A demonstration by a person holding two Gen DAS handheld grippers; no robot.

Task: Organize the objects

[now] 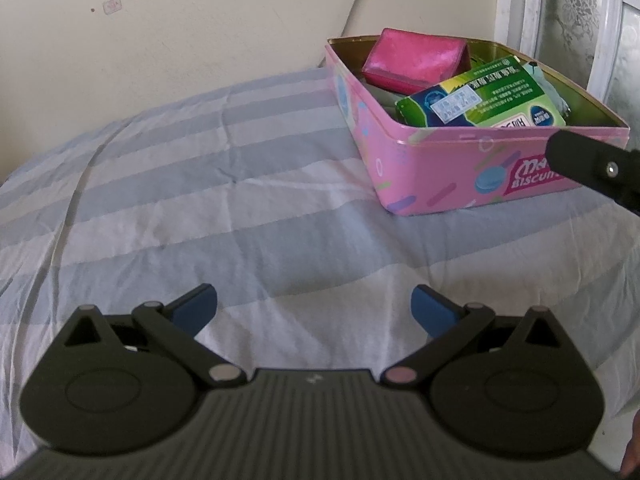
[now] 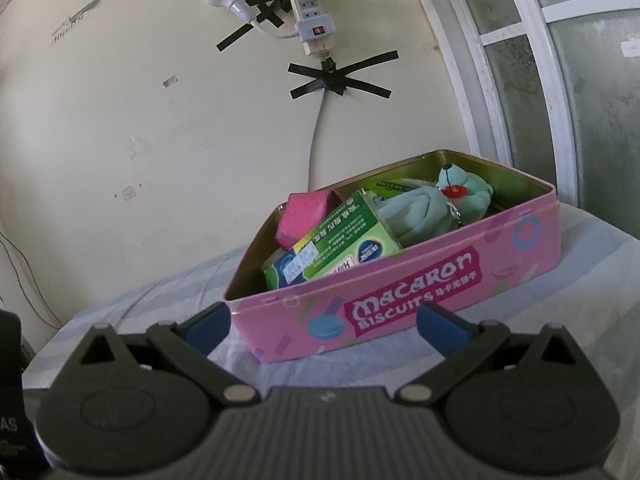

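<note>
Fingers of our left gripper stand spread wide with nothing between them, hovering over bare striped bed sheet. Ahead and well to the right of the fingers sits the pink tin, lid off, already holding a pink box and a green packet, both leaning on what lies under them, so we judge most of the sorting is done. Part of our right gripper crosses in front of the tin's near wall. Everything left of and ahead of these fingers is open sheet up to the wall, with no loose item in sight.

From the right wrist, our right gripper has its fingers released as well, empty, with the tin just beyond them, its near corner closest to the left finger. Inside, the packet tilts against the box, and a teal plush lies toward the far right end. The tin looks crowded at the left and roomier behind the plush. Its thin rim stands up ahead of the fingers; we would need to rise over it to reach in.
</note>
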